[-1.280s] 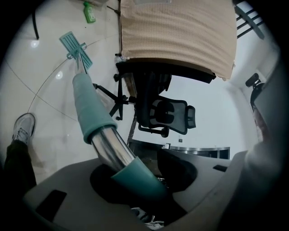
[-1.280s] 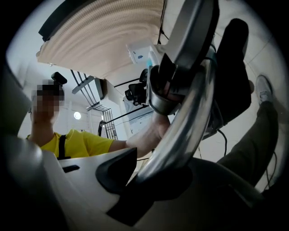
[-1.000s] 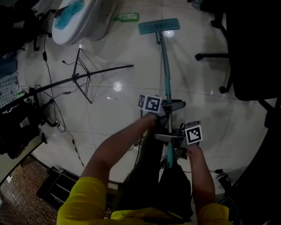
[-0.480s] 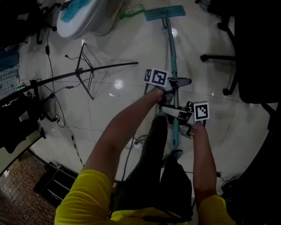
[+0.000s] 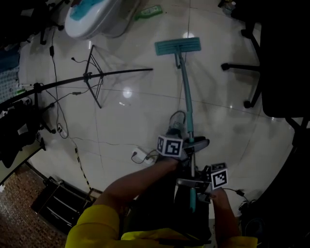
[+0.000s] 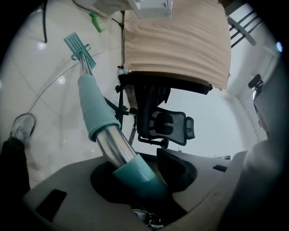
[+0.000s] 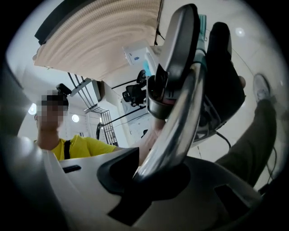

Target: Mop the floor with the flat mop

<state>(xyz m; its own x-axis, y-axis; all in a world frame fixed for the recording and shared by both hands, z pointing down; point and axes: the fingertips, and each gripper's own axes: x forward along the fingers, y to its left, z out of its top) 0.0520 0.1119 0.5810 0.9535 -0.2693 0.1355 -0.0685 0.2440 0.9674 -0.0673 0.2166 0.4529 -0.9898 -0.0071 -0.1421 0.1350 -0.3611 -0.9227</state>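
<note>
The flat mop's teal head (image 5: 178, 46) lies on the glossy tiled floor ahead of me, and its handle (image 5: 186, 101) runs back to my hands. My left gripper (image 5: 192, 145) is shut on the handle, higher in the head view, where the chrome tube meets a teal sleeve (image 6: 135, 173). In the left gripper view the mop head (image 6: 80, 48) shows far down the handle. My right gripper (image 5: 194, 186) is shut on the chrome tube (image 7: 176, 131) closer to my body. The pads are hidden behind the tube in both gripper views.
A black tripod stand (image 5: 92, 77) and cables (image 5: 58, 111) lie at the left. A white and teal machine (image 5: 92, 17) and a green bottle (image 5: 151, 10) sit at the far end. A black office chair (image 5: 247, 63) stands at the right, and a plug block (image 5: 138, 155) lies near my feet.
The mop head went out to the far end of the floor and has now slid back toward me. Both grippers came back with the handle, still shut on it.
</note>
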